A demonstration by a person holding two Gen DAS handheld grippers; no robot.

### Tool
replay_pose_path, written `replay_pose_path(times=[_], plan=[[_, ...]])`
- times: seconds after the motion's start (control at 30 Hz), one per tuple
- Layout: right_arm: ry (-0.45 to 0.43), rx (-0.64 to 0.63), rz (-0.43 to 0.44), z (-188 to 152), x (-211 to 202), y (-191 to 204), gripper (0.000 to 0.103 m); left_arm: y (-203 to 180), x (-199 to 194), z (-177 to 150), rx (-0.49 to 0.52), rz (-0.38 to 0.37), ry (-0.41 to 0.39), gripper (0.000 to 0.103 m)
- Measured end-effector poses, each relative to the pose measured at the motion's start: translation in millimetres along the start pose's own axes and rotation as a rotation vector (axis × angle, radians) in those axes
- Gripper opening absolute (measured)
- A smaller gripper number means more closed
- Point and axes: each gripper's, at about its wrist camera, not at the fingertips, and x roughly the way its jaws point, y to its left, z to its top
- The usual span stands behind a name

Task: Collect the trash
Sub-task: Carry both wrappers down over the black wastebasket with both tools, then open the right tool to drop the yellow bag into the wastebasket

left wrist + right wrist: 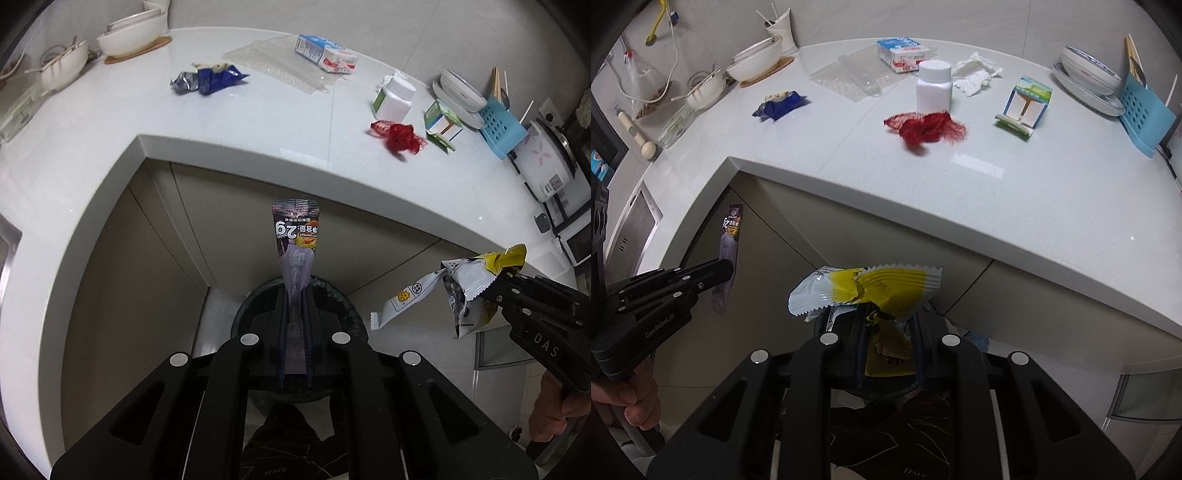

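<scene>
Trash is gripped in both tools: a flat purple and black snack sachet (295,254) is pinched upright between the fully closed jaws of the left gripper (295,295), and a crumpled yellow and white foil wrapper (871,291) is clamped in the narrowly set jaws of the right gripper (888,325). Both are held over a dark round bin (347,310) below the white stone counter (258,122), where a blue crumpled wrapper (210,79) and a red mesh net (397,134) are left lying.

White countertop (997,192), blue wrapper (780,105), red mesh (925,127), white bottle (933,86), 2 cartons (1028,101), bubble wrap (846,75)
</scene>
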Motion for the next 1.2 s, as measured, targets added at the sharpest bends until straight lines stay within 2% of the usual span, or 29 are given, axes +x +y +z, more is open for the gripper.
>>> replay_pose_path(times=[0.27, 0.53, 0.87, 0.93, 1.2], plan=[[0.040, -0.003, 0.027, -12.3, 42.4, -4.4, 0.018, 8.0, 27.5, -13.7, 0.003, 0.040, 0.002, 0.007], [0.107, -0.010, 0.015, -25.8, 92.5, -7.3, 0.019, 20.4, 61.3, -22.6, -0.030, 0.048, 0.059, 0.007], [0.142, -0.006, -0.010, -33.2, 134.0, -10.2, 0.019, 24.8, 82.8, -29.9, -0.031, 0.033, 0.069, 0.007], [0.152, 0.000, -0.007, -33.9, 142.1, -9.3, 0.019, 28.4, 88.6, -31.8, -0.045, 0.009, 0.071, 0.007], [0.169, -0.005, 0.003, -38.1, 155.1, -8.2, 0.020, 34.5, 100.0, -36.8, -0.064, 0.034, 0.102, 0.007]])
